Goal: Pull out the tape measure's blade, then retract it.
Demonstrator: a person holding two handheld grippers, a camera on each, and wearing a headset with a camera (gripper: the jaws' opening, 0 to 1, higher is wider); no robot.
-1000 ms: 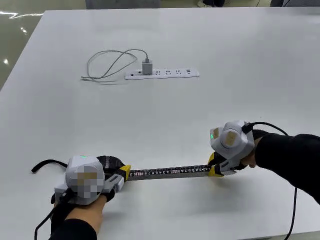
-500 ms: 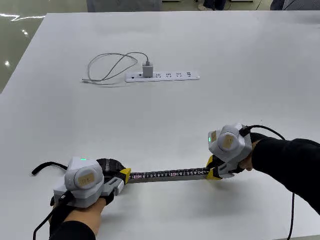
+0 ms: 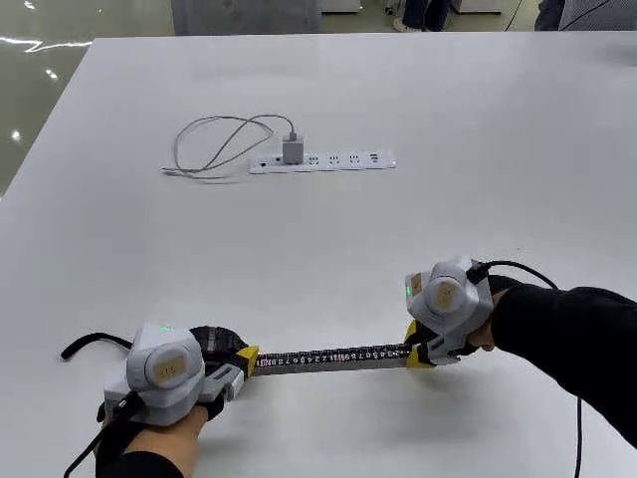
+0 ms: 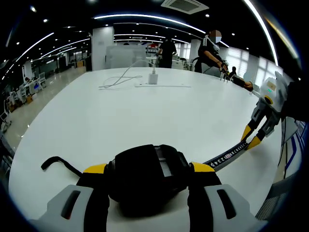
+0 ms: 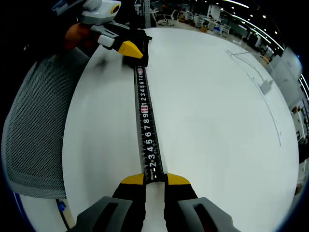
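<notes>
- blade (image 3: 328, 356) drawn out, lying flat on the white table (image 3: 418, 90) between the grippers.
- left gripper (image 3: 239, 363) clenched around the tape measure case (image 4: 149, 176); right gripper (image 3: 416, 351) pinching the blade's end.
- pull-out seems done; retracting is left.

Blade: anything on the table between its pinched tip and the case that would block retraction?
Nothing visible. The blade runs over bare table from the right gripper to the case in the left gripper; the power strip lies far off.

blade (image 3: 328, 356) on table (image 3: 448, 119), power strip (image 3: 323, 160) behind
</notes>
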